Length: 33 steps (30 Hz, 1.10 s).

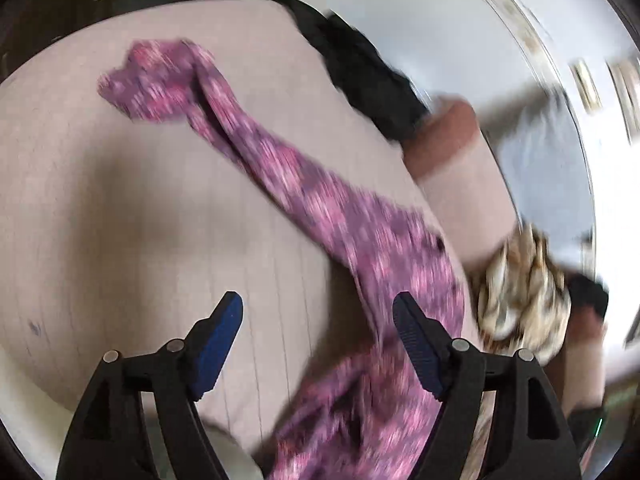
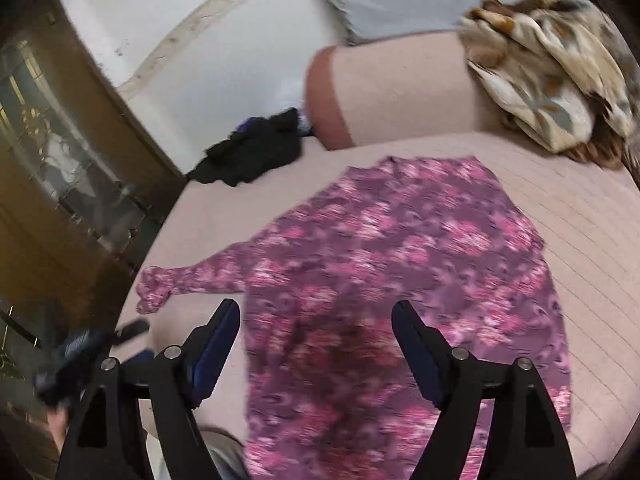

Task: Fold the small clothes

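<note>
A pink and purple floral top [image 2: 384, 276] lies spread on the beige bed [image 2: 580, 232], one long sleeve [image 2: 188, 280] stretched to the left. In the left wrist view the same top [image 1: 360, 240] runs diagonally, its sleeve end [image 1: 152, 80] at the far left. My left gripper [image 1: 318, 344] is open above the bed beside the top's body, holding nothing. My right gripper [image 2: 316, 348] is open above the top's near part, holding nothing. Both views are blurred by motion.
A black garment [image 2: 256, 152] lies at the bed's far edge, also in the left wrist view [image 1: 360, 64]. A brown patterned cloth [image 2: 548, 64] lies on a beige pillow [image 2: 400, 92]. A wooden cabinet [image 2: 60, 160] stands left. The left gripper shows blurred [image 2: 76, 352].
</note>
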Available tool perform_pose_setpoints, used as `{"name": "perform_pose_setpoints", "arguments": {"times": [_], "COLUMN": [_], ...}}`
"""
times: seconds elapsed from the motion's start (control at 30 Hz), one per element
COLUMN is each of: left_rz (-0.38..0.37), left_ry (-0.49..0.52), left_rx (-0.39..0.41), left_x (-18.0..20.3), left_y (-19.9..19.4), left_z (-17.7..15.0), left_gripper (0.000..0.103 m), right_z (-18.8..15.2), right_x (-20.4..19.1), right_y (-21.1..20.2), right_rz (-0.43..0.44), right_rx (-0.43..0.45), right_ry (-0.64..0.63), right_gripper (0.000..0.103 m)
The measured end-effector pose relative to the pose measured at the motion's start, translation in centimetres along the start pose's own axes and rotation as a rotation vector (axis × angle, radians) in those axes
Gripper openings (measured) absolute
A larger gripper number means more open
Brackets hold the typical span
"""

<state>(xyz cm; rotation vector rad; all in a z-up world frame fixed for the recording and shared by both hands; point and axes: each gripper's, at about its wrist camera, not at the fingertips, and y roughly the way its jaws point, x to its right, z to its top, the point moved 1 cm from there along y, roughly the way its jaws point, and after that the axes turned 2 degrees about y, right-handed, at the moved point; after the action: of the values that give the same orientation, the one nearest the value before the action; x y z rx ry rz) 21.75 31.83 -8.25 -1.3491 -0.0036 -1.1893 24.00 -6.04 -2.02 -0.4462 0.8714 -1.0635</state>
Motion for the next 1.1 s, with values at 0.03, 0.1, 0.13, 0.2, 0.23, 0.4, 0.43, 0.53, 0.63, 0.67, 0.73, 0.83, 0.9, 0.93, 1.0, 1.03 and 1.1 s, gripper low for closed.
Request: {"name": "perform_pose_setpoints", "arguments": {"times": [0.03,0.1,0.13,0.2,0.23,0.4,0.43,0.53,0.63,0.67,0.73,0.83,0.9,0.93,1.0,1.03,1.1], "left_rz": [0.02,0.065,0.078,0.115,0.143,0.226,0.275,0.358,0.366,0.354,0.317,0.197,0.112,0.082,0.01,-0.021,-0.105], "left_ry": [-0.031,-0.097,-0.118,-0.154,-0.173,-0.198,-0.189,-0.152,-0.054,-0.031,0.062,0.287,0.511,0.61,0.815,0.882,1.073], "left_rx": [0.016,0.05,0.054,0.056,0.054,0.052,0.046,0.103,0.125,0.147,0.219,0.347,0.417,0.433,0.41,0.384,0.278], "left_x": [-0.6,-2.3,-2.9,-4.4,-5.3,-7.0,-7.2,-6.9,-4.8,-3.8,-0.9,5.3,10.9,13.1,17.5,18.8,21.8], "left_y": [0.2,0.9,1.2,2.6,3.7,8.1,9.4,10.9,11.4,10.8,8.8,4.1,1.0,0.0,-0.7,-0.6,0.8], "left_z": [1.5,4.9,5.8,8.3,9.8,14.1,15.0,16.1,16.1,15.6,14.2,10.0,5.4,3.2,-2.2,-4.0,-10.5], "left_gripper": [0.076,0.076,0.076,0.076,0.076,0.076,0.076,0.042,0.004,0.004,0.003,0.003,0.003,0.003,0.003,0.003,0.004], "right_z": [-0.1,-0.1,0.0,0.0,-0.1,-0.3,-0.3,-0.4,-0.6,-0.7,-0.9,-1.2,-1.5,-1.6,-1.8,-1.9,-2.2], "right_x": [-1.0,-2.2,-2.5,-3.0,-3.1,-3.3,-3.1,-2.8,-2.1,-1.9,-1.0,0.8,2.0,2.6,4.1,4.8,6.7], "right_y": [0.4,1.1,1.6,2.9,3.7,6.4,6.7,7.8,8.1,8.1,7.9,6.8,5.8,5.3,4.1,3.5,2.1], "right_rz": [0.014,0.022,0.027,0.059,0.07,0.086,0.091,0.102,0.099,0.1,0.098,0.098,0.107,0.113,0.122,0.119,0.118], "right_rx": [0.003,-0.003,-0.01,-0.067,-0.096,-0.122,-0.125,-0.132,-0.132,-0.133,-0.137,-0.124,-0.114,-0.109,-0.095,-0.088,-0.067], "right_ry": [-0.011,-0.018,-0.019,-0.02,-0.025,-0.07,-0.071,-0.067,-0.065,-0.059,-0.038,0.007,0.043,0.06,0.096,0.109,0.147], "right_gripper": [0.084,0.084,0.084,0.084,0.084,0.084,0.084,0.084,0.081,0.081,0.08,0.079,0.079,0.079,0.079,0.079,0.079]}}
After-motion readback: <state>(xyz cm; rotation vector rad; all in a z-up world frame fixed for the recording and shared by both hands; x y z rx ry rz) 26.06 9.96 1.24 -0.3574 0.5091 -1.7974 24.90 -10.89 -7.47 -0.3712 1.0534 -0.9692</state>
